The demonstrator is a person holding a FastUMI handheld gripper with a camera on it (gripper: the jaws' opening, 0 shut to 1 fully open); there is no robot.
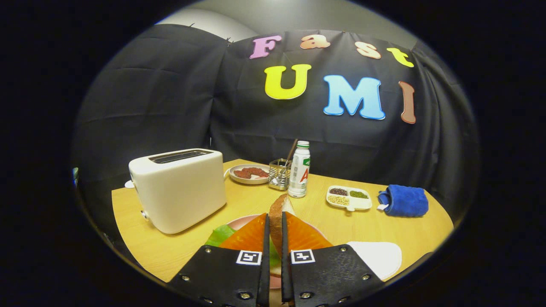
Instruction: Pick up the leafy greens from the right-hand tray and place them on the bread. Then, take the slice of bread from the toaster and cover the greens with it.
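Note:
My gripper (275, 224) is shut on a slice of bread (279, 208), which stands on edge between the fingers with its brown crust rising above the tips. Right under the fingers lies a pink plate (244, 221) with the leafy greens (220, 235) on it; the fingers hide most of the plate and whatever lies beneath the greens. To the left of the fingers stands the white toaster (177, 189), with nothing sticking out of its top slot. A white tray (379, 257) lies just right of the fingers, bare on the part that shows.
Beyond the fingers stand a white bottle (300, 170) and a metal holder (279, 174). A plate of red food (251, 173) sits behind the toaster. To the right are a divided dish of beans (349, 198) and a blue cloth (403, 201).

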